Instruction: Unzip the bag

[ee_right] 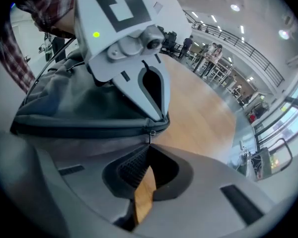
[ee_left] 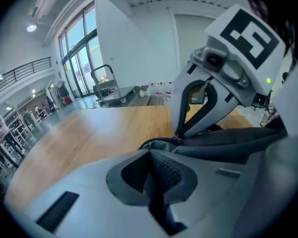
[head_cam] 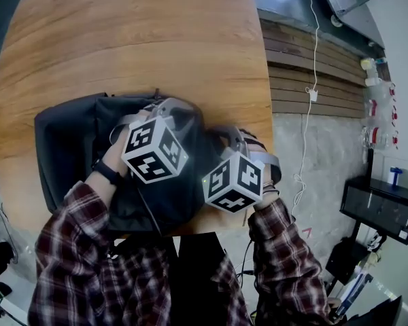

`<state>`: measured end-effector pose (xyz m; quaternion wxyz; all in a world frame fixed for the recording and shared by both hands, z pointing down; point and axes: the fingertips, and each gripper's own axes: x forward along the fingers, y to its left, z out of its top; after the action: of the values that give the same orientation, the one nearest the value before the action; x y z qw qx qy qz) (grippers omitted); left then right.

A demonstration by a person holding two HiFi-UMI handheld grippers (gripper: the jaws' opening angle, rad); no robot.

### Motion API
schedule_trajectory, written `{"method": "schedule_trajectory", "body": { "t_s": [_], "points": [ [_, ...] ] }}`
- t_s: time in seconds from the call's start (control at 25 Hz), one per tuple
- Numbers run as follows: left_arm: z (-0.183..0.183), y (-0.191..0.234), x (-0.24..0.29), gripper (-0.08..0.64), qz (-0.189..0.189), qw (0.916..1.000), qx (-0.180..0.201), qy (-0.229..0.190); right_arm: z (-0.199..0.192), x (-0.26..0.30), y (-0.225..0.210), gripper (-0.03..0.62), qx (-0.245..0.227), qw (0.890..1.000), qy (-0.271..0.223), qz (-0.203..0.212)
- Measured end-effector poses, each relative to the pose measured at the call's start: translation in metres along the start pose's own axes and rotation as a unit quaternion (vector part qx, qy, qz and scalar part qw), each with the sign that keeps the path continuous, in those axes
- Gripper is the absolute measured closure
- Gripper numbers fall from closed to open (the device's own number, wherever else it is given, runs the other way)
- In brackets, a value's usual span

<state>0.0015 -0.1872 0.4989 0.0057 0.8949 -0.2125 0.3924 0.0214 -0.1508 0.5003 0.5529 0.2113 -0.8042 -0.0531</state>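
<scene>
A black backpack [head_cam: 75,141] lies on the round wooden table [head_cam: 122,39]. Both grippers meet at its upper right corner. My left gripper [head_cam: 173,107] is shut, and in the left gripper view [ee_left: 150,152] its pads pinch the bag's fabric [ee_left: 223,143] at the zip line. Opposite stands my right gripper [head_cam: 228,136], seen in its own view [ee_right: 149,148] shut on the small metal zipper pull [ee_right: 150,134]. The zip [ee_right: 89,125] runs shut along the bag's edge to the left of the pull. The cubes hide the zip in the head view.
The bag sits near the table's right front edge; floor lies beyond. A white cable [head_cam: 306,114] hangs down a wall at the right, beside a black cabinet [head_cam: 381,206]. The far half of the table is bare wood.
</scene>
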Motion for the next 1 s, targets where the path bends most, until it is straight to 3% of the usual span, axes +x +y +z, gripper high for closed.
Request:
{"method": "schedule_trajectory", "body": {
  "t_s": [0.28, 0.44, 0.72, 0.84, 1.0],
  "points": [
    [0.000, 0.004, 0.011, 0.551, -0.008, 0.9999, -0.011, 0.001, -0.008, -0.031, 0.043, 0.581, -0.072, 0.996, 0.043, 0.041],
    [-0.001, 0.013, 0.014, 0.551, -0.006, 0.9998, -0.018, 0.000, -0.008, -0.054, 0.078, 0.581, -0.071, 0.995, 0.038, 0.055],
    [-0.006, 0.056, 0.017, 0.551, 0.030, 0.9979, -0.056, 0.013, -0.005, -0.087, 0.124, 0.581, 0.028, 0.997, -0.002, 0.070],
    [-0.007, 0.074, 0.016, 0.551, 0.051, 0.9955, -0.078, 0.014, -0.009, -0.083, 0.117, 0.581, 0.079, 0.995, -0.014, 0.053],
    [-0.020, 0.097, 0.011, 0.551, 0.117, 0.9881, -0.099, 0.011, -0.021, -0.066, 0.090, 0.581, 0.144, 0.988, -0.034, 0.033]
  ]
}}
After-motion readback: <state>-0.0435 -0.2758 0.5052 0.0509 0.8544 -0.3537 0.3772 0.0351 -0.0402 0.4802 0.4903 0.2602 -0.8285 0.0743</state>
